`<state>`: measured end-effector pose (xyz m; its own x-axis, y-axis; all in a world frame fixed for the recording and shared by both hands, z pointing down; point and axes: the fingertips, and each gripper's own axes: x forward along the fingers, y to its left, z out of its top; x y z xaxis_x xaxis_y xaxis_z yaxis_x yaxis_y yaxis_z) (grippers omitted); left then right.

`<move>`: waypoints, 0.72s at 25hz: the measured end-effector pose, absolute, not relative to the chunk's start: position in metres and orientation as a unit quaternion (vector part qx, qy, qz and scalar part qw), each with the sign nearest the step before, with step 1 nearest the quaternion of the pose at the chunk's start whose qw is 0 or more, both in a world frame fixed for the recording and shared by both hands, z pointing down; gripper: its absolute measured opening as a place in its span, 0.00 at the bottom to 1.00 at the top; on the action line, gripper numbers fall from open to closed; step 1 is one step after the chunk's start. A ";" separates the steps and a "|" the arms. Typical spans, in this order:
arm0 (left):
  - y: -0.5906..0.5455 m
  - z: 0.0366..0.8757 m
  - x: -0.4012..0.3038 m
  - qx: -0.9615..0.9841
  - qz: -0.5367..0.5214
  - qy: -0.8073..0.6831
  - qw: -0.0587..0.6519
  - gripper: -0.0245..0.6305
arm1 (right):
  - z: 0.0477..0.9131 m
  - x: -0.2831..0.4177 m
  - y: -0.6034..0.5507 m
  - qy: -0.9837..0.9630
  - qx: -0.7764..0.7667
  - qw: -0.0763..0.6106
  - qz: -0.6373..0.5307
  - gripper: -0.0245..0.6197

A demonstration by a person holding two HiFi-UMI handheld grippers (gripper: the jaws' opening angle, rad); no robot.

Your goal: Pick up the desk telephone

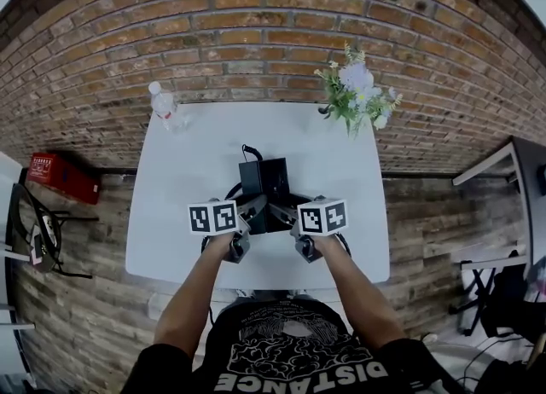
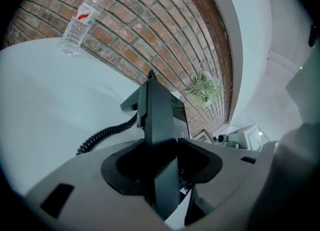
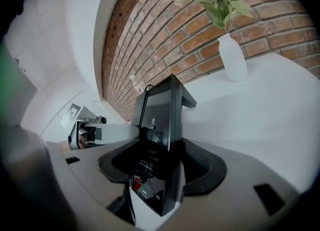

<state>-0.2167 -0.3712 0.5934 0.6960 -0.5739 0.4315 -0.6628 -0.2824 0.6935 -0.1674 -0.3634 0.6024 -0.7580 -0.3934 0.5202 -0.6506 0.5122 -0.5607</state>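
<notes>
The black desk telephone (image 1: pixel 264 183) sits in the middle of the white table (image 1: pixel 183 213), its screen end toward the brick wall. My left gripper (image 1: pixel 254 211) holds its left edge and my right gripper (image 1: pixel 286 213) its right edge. In the left gripper view the phone's side (image 2: pixel 157 120) stands between the dark pads (image 2: pixel 125 167), which close against it, and its coiled cord (image 2: pixel 102 136) trails off to the left. In the right gripper view the glossy face (image 3: pixel 162 115) is clamped the same way. Whether the phone is off the table I cannot tell.
A water bottle (image 1: pixel 162 104) stands at the table's far left corner. A white vase of flowers (image 1: pixel 357 94) stands at the far right. A brick wall runs behind the table. On the floor to the left are a red box (image 1: pixel 61 176) and a chair (image 1: pixel 34 230).
</notes>
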 end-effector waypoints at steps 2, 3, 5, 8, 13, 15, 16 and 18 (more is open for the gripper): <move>-0.374 0.585 -0.218 0.803 0.047 -0.390 0.448 0.35 | 0.594 -0.168 -0.366 -0.858 0.305 0.161 0.380 0.43; -0.375 0.580 -0.218 0.805 0.047 -0.391 0.443 0.35 | 0.590 -0.169 -0.367 -0.861 0.304 0.159 0.377 0.43; -0.377 0.571 -0.219 0.809 0.046 -0.395 0.434 0.35 | 0.581 -0.170 -0.370 -0.865 0.302 0.155 0.370 0.43; -0.381 0.554 -0.222 0.815 0.042 -0.401 0.416 0.35 | 0.566 -0.173 -0.374 -0.873 0.300 0.147 0.356 0.43; -0.388 0.521 -0.228 0.827 0.030 -0.414 0.379 0.35 | 0.533 -0.178 -0.384 -0.889 0.297 0.130 0.322 0.43; -0.391 0.507 -0.230 0.831 0.025 -0.416 0.368 0.35 | 0.518 -0.181 -0.387 -0.895 0.296 0.122 0.309 0.43; -0.392 0.499 -0.231 0.833 0.023 -0.418 0.361 0.35 | 0.511 -0.182 -0.388 -0.898 0.296 0.118 0.303 0.43; -0.395 0.482 -0.234 0.838 0.020 -0.423 0.343 0.35 | 0.495 -0.184 -0.392 -0.904 0.295 0.109 0.290 0.43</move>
